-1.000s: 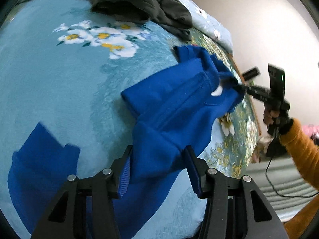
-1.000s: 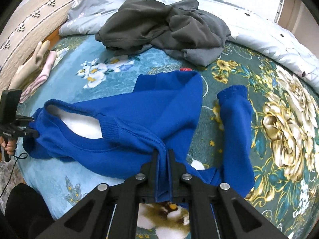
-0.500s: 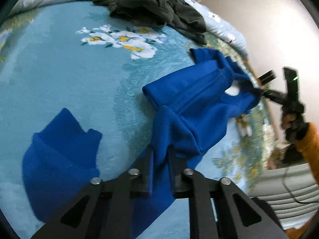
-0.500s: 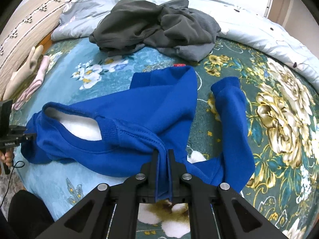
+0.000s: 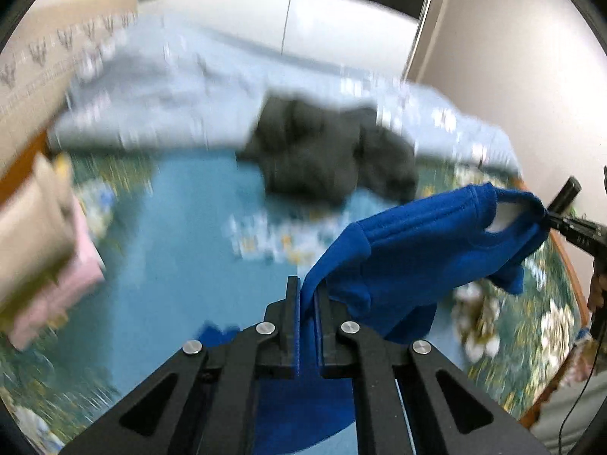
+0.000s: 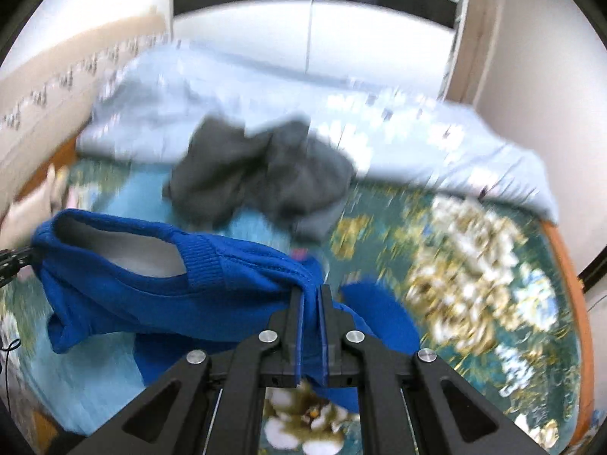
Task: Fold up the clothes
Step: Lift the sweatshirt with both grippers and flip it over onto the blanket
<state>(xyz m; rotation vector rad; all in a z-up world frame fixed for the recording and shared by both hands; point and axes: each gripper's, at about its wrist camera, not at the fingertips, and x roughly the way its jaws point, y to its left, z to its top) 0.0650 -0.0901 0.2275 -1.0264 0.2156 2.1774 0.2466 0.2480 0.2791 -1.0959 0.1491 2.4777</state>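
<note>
Lifted clear of the bedspread now, both ends of blue sweatshirt up, where a second ago lay flat; background smeared with motion blur. Left gripper open wide a second ago, now clamped tight on a blue fold at 6 o'clock of left view, cloth pinched between pads. Right gripper pinched shut on the other shoulder fold, same as before, 6 o'clock of right view.

No readable writing or labels anywhere; small marks on dark strip at 12 o'clock too blurred to read.

Around: grey clothes heap at 12 o'clock on bed, beyond sweatshirt, apart from it. Pale blue quilt bunched behind heap. Pink folded cloth at 9 o'clock of left view, bed edge. Floral pattern at 3 o'clock of right view. White cupboard doors at 12 o'clock. Person's hand at 3 o'clock of left view, holding right gripper, cable below. Nothing between grippers but sweatshirt itself.

Sweatshirt long axis stretched gripper to gripper, roughly 9-to-5 in right view, 6-to-3 in left view. Neck opening facing up, white lining showing. Body and sleeve hanging below toward bedspread; contact with bed cannot tell.
</note>
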